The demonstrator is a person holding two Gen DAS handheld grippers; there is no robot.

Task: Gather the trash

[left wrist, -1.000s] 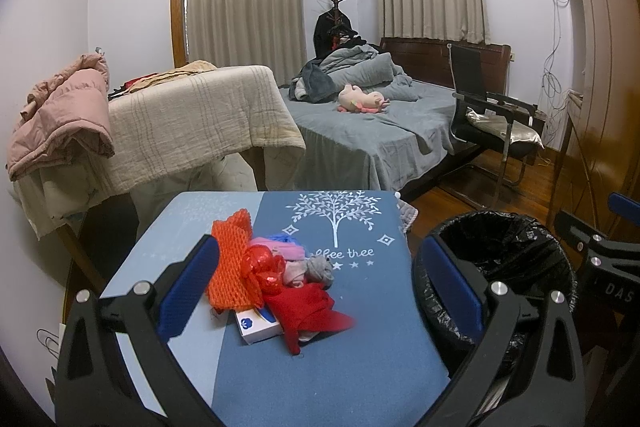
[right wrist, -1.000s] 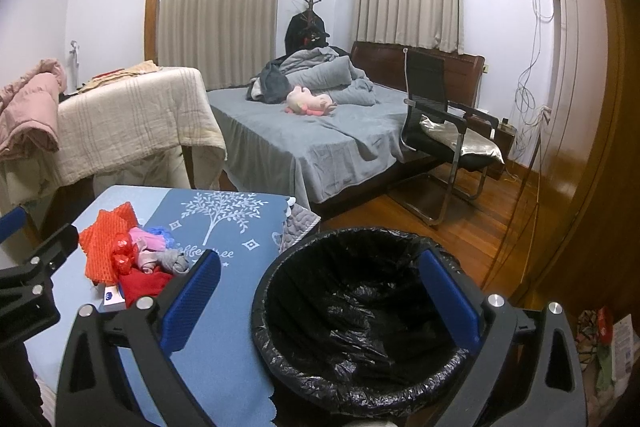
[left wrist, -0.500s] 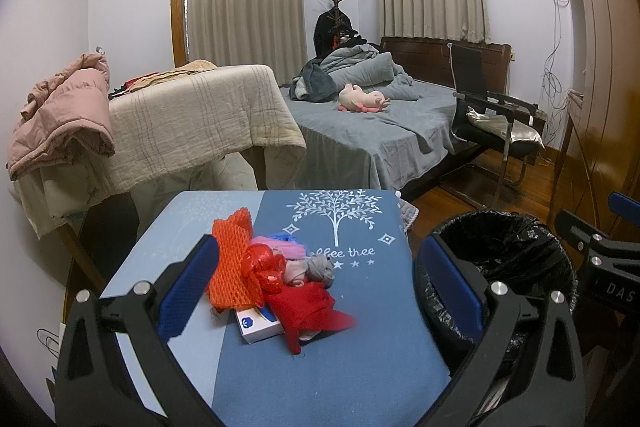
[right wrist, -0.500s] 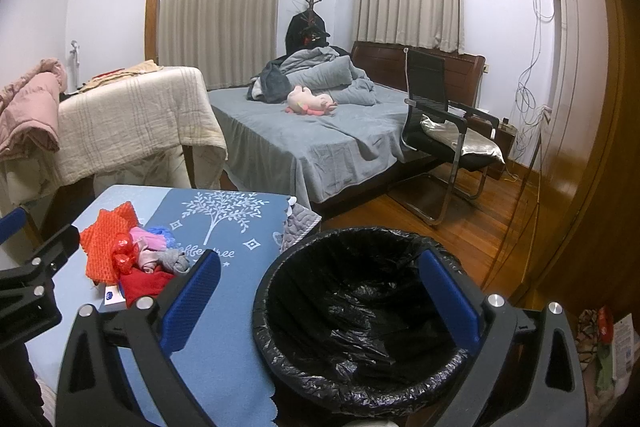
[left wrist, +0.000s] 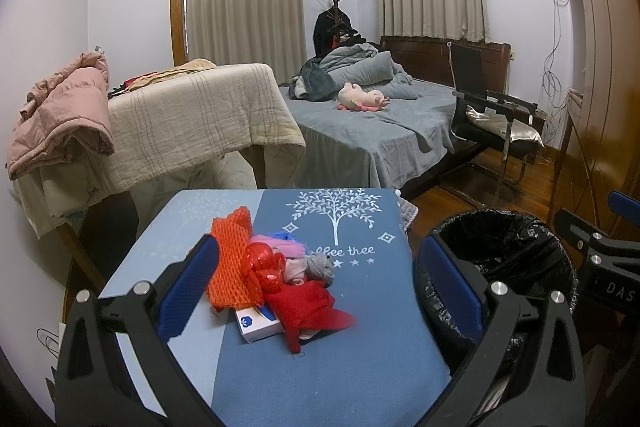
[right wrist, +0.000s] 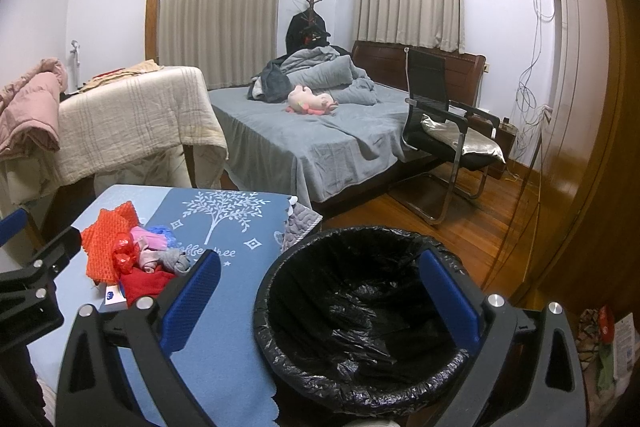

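Trash pile (left wrist: pixel 276 275) sits mid-frame on the blue bench (left wrist: pixel 320 379) in the left wrist view: orange mesh netting (left wrist: pixel 232 267), shiny red wrapper (left wrist: pixel 266 263), red cloth (left wrist: pixel 308 311), and a small white box (left wrist: pixel 256 325) with a blue logo I can't read. The bench cover says something like "coffee tree" under a white tree print. Left gripper (left wrist: pixel 318 291) hangs over the pile, jaws wide apart and holding nothing. At far right, the other gripper shows "DAS". Right wrist view gives you more — the black-lined trash bin (right wrist: pixel 360 311) fills the centre, with the right gripper (right wrist: pixel 320 301) spread wide and holding nothing, plus some packaging on the floor at lower right.
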